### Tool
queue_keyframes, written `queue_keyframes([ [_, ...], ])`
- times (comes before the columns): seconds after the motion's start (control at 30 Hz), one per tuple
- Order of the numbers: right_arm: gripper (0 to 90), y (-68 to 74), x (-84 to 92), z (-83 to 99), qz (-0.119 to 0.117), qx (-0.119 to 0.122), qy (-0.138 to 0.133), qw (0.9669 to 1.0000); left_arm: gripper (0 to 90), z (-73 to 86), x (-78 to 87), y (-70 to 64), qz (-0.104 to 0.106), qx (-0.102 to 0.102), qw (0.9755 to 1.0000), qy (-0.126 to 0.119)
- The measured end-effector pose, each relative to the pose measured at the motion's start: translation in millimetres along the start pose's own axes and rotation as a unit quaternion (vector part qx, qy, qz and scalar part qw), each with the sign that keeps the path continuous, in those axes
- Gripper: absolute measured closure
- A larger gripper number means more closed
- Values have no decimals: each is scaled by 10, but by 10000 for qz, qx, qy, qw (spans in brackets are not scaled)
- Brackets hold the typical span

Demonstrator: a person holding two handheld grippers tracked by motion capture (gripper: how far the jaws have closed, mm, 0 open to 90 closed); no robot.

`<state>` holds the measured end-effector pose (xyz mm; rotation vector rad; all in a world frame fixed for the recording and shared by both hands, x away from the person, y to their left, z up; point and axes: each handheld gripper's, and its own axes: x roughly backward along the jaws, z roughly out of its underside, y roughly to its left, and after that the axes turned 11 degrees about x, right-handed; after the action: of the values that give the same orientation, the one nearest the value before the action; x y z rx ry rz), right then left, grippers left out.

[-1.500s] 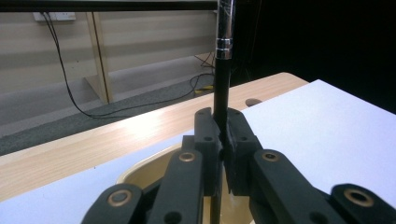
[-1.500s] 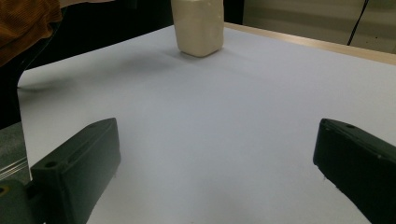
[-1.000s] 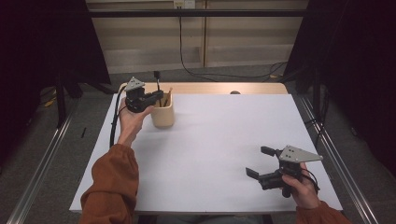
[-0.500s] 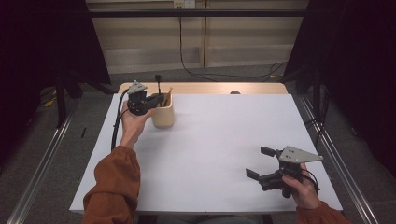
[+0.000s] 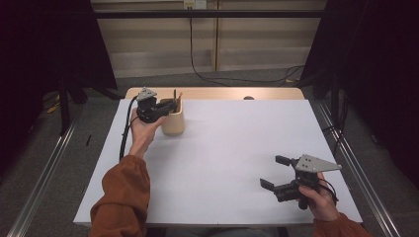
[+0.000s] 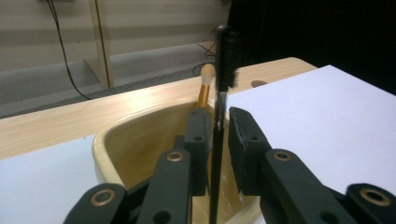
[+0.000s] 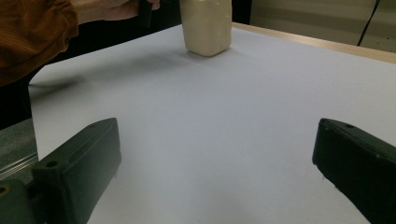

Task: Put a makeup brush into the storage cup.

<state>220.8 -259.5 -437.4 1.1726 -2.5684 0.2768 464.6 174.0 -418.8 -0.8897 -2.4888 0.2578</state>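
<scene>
A cream cup [image 5: 173, 122] stands at the table's far left and holds a black brush [image 6: 227, 56] and an orange-handled brush [image 6: 204, 86]. My left gripper [image 5: 168, 105] reaches over the cup's rim [image 6: 140, 140]. The black brush's thin handle stands upright between its jaws, which have just been opening; a thin gap shows beside the handle, so the pads [image 6: 198, 135] are not pressing on it. My right gripper [image 5: 272, 171] rests near the table's front right, jaws wide open with nothing between them [image 7: 215, 154], pointing toward the cup [image 7: 206, 25].
White paper [image 5: 232, 148] covers the table, with a wooden strip [image 5: 217, 93] along the far edge. A small dark spot [image 5: 248, 98] sits on that strip. Metal rails [image 5: 49, 163] run along both sides, and a cable [image 5: 124, 133] trails from the left gripper.
The left gripper has sunk slightly at the cup's rim. The right gripper and hand have stayed still.
</scene>
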Motion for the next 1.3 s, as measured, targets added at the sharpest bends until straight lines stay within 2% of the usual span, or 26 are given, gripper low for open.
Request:
queue_keyframes([
  [0.07,4,1,2,-1,-24,4,-20,10000,717,0,0,4,-36,49,10000,-11],
  [0.13,4,3,3,-3,-29,2,-22,10000,703,0,6,8,-18,39,10000,21],
  [0.27,2,2,1,-2,-30,-5,-29,10000,646,-11,30,1,42,85,9999,-78],
  [0.57,1,-7,-8,6,-9,-45,-22,10000,315,-37,54,16,-1,122,9998,-129],
  [0.6,1,-8,-10,8,-5,-49,-13,10000,280,-43,61,19,3,174,9997,-152],
  [0.7,1,-21,-20,21,-2,-94,1,10000,166,-62,86,16,-76,198,9995,-215],
  [0.83,2,-39,-16,34,37,-138,6,9999,71,-66,100,20,-91,199,9996,-159],
  [0.9,6,-40,-7,33,79,-148,-17,9999,46,-59,110,38,-73,216,9997,-27],
  [1.0,4,-31,-7,32,73,-113,-22,9999,29,-42,143,39,-67,259,9996,-52],
  [1.13,4,-39,3,35,109,-148,-13,9998,26,-48,216,13,3,128,9999,-46],
  [1.17,4,-42,9,36,119,-156,-14,9998,26,-49,237,8,-34,74,9999,-66],
  [1.2,4,-45,15,37,135,-155,-16,9998,20,-42,243,-1,-64,125,9998,-128],
  [1.3,6,-47,23,35,169,-159,-25,9997,19,-33,298,-36,-46,-11,9999,-106],
])
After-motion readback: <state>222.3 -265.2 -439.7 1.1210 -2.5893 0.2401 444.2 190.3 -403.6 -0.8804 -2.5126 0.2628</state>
